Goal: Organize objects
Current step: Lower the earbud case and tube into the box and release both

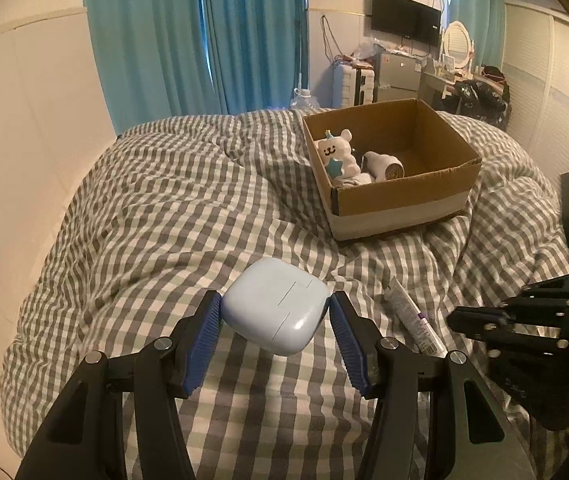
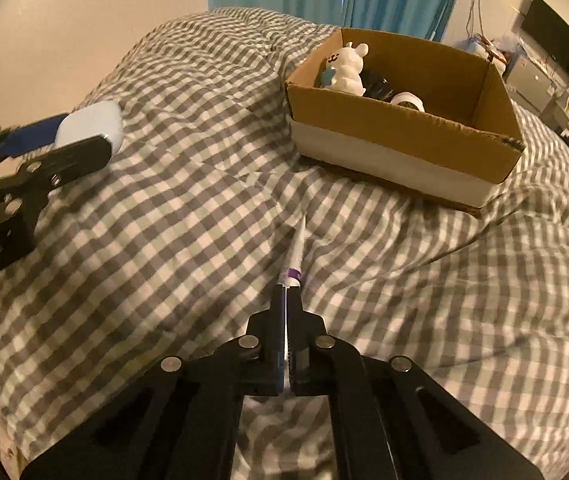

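Note:
My left gripper (image 1: 275, 310) is shut on a pale blue rounded case (image 1: 274, 306), its blue pads pressing both sides, just above the checked bedcover. That case (image 2: 90, 124) shows again at the left of the right wrist view. My right gripper (image 2: 285, 292) is shut on the flat end of a thin white tube with a purple band (image 2: 295, 252), which points forward over the bed. In the left wrist view the tube (image 1: 410, 316) lies right of the case, with the right gripper (image 1: 460, 320) at its near end. A cardboard box (image 1: 404, 196) ahead holds a white plush bear (image 1: 340, 152) and a white bottle (image 1: 384, 166).
The grey and white checked bedcover (image 1: 184, 208) is rumpled, with folds around the box (image 2: 396, 136). A cream wall runs along the left, teal curtains (image 1: 200, 36) hang behind the bed, and a cluttered dresser with a television stands at the far right.

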{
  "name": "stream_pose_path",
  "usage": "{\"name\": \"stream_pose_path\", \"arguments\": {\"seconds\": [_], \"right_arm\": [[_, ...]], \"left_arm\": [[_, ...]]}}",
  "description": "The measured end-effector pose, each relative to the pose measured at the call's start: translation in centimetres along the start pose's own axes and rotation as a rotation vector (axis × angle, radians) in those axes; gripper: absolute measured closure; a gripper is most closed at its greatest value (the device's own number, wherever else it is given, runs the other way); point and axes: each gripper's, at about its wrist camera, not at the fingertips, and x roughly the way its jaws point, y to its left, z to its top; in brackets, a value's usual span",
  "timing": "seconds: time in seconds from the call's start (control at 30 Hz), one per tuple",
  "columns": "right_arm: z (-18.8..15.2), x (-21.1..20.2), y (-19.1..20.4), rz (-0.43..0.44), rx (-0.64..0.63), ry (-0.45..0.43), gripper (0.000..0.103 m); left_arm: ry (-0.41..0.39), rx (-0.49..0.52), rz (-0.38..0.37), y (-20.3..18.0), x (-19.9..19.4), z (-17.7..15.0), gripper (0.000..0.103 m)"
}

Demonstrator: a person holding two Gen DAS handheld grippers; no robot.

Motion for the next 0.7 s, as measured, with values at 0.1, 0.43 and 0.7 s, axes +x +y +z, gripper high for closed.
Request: {"name": "stream_pose_path", "arguments": {"seconds": [0.1,0.43,0.7], "right_arm": [[0.6,2.2,0.5,0.01,0.013,0.04,0.089],[1.3,7.0,-0.9,0.052,0.063,0.155,0.083],[2.2,3.9,-1.2,0.071,0.039,0.063,0.086]], "left_arm": [[0.008,0.008,0.009,0.0,0.6,0.0,0.046],[0.061,0.003,-0.018,0.0,3.4,-0.1,0.046],[0.064,-0.002,-0.045,0.2,3.6,0.9,0.046]]}}
